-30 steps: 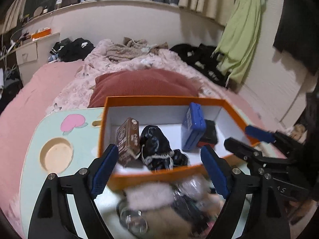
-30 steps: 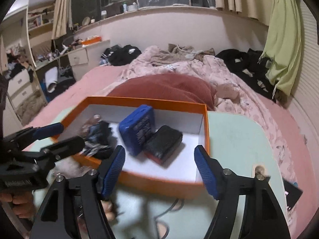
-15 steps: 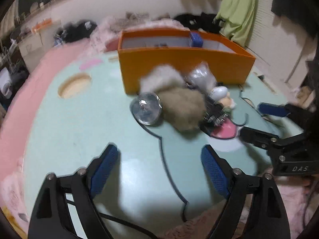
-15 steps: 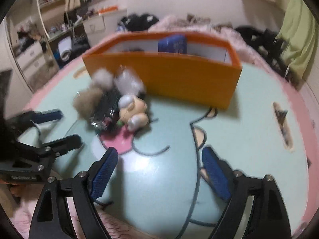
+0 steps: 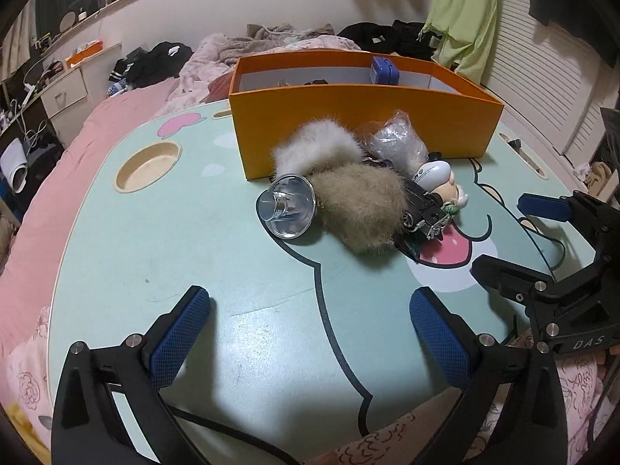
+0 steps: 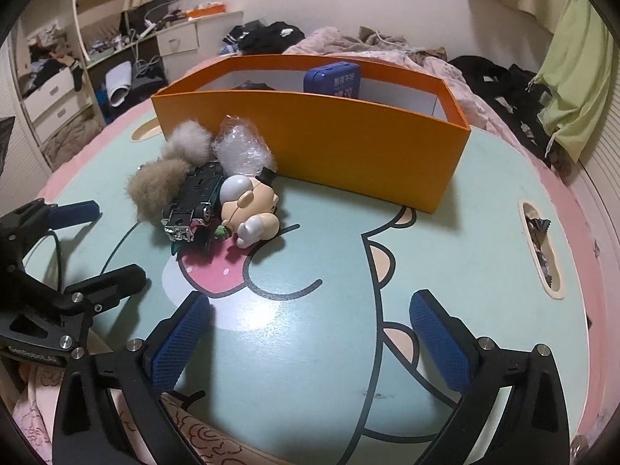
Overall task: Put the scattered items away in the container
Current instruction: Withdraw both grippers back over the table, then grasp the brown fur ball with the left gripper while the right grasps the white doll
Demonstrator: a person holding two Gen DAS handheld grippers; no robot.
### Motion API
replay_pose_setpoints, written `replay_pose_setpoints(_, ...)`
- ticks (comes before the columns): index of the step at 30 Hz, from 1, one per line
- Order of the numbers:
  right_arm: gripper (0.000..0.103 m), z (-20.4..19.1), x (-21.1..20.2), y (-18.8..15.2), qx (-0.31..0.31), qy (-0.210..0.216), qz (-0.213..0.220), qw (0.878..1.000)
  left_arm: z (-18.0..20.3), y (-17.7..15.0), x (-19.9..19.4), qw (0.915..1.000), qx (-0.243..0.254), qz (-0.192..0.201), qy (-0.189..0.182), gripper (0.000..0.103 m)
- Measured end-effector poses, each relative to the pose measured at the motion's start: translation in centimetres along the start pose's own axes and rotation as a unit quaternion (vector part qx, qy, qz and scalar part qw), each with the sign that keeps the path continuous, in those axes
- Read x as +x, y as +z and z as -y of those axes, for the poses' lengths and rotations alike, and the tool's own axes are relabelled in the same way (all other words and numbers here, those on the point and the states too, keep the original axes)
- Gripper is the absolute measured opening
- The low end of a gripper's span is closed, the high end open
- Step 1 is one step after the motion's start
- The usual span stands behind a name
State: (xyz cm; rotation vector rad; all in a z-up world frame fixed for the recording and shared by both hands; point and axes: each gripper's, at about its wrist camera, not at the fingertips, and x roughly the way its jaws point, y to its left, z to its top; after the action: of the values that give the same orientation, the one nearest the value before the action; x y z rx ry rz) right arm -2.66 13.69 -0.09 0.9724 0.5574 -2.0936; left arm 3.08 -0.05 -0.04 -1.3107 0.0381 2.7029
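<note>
Orange box (image 5: pixel 360 116) now behind pile; both claws, left claw (image 5: pixel 310 333) & right claw (image 6: pixel 310 337), backed off, opening, empty — next pick: fluffy pom (image 5: pixel 360 209).

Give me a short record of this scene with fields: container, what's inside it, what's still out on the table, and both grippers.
container: orange box, open top, on the table
inside: blue case upright, a dark item barely visible
still out: white pom-pom, tan pom-pom, clear plastic bag, toy car, figurine, clear glass piece
left gripper: jaws opening, nothing between
right gripper: jaws opening, nothing between
</note>
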Motion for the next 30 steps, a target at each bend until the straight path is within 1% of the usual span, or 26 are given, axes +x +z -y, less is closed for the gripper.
replay_pose_setpoints(4,0.103,0.4,-0.1,0.1,0.011,-0.011,0.004,1.000,-0.1,-0.2,-0.2,1.0000,-0.002,0.002,0.001,0.103)
replay_pose_setpoints(6,0.103,0.7,-0.8,0.5,0.018,-0.014,0.025,0.999,-0.1,-0.1,-0.2,1.0000,-0.003,0.001,0.001,0.103)
replay_pose_setpoints(8,0.103,1.1,-1.7,1.4,0.031,-0.003,0.052,0.998,-0.1,-0.2,-0.2,1.0000,-0.003,0.005,0.002,0.103)
replay_pose_setpoints(11,0.102,0.8,-1.3,3.0,0.043,0.018,0.052,0.998,-0.1,-0.1,-0.2,1.0000,-0.004,0.005,0.002,0.103)
replay_pose_setpoints(12,0.099,0.6,-1.1,3.5,0.042,0.016,0.050,0.998,-0.1,0.0,-0.2,1.0000,-0.004,0.005,0.001,0.103)
replay_pose_setpoints(13,0.093,0.4,-0.8,4.0,0.040,0.014,0.048,0.998,-0.2,0.0,-0.2,1.0000,-0.004,0.004,0.001,0.103)
replay_pose_setpoints(14,0.090,0.2,-0.3,4.5,0.040,0.015,0.042,0.998,-0.2,0.0,-0.2,1.0000,-0.003,0.004,0.000,0.103)
replay_pose_setpoints(16,0.082,0.0,0.4,5.2,0.036,0.024,0.032,0.999,-0.3,0.0,-0.2,1.0000,-0.002,0.003,-0.002,0.103)
replay_pose_setpoints(18,0.078,-0.7,1.4,5.4,0.019,0.025,0.014,0.999,-0.3,0.0,-0.3,1.0000,-0.002,0.004,-0.002,0.103)
replay_pose_setpoints(20,0.069,-1.2,2.5,5.1,0.006,0.033,-0.009,0.999,-0.3,0.0,-0.3,1.0000,-0.002,0.005,-0.002,0.103)
replay_pose_setpoints(21,0.060,-1.5,2.7,4.9,-0.005,0.026,-0.006,1.000,-0.3,0.0,-0.3,1.0000,-0.002,0.005,-0.002,0.103)
replay_pose_setpoints(22,0.038,-1.6,2.6,4.8,-0.008,0.024,-0.003,1.000,-0.3,0.0,-0.3,1.0000,-0.002,0.005,-0.001,0.103)
replay_pose_setpoints(23,0.034,-1.5,2.4,4.7,-0.006,0.020,0.001,1.000,-0.3,0.0,-0.4,1.0000,-0.003,0.006,0.001,0.103)
replay_pose_setpoints(25,0.034,-1.0,2.0,4.1,0.008,0.036,0.016,0.999,-0.5,0.0,-0.7,0.9999,-0.010,0.011,0.002,0.098)
replay_pose_setpoints(26,0.034,-0.5,1.7,3.7,0.019,0.042,0.023,0.999,-0.7,0.0,-0.9,0.9998,-0.015,0.015,-0.003,0.090)
replay_pose_setpoints(27,0.034,-0.2,1.6,3.5,0.026,0.043,0.027,0.998,-1.1,0.0,-1.2,0.9994,-0.025,0.020,-0.012,0.083)
replay_pose_setpoints(30,0.034,0.5,0.5,2.8,0.047,0.041,0.052,0.997,-2.0,0.6,-2.0,0.9969,-0.056,0.038,-0.041,0.078)
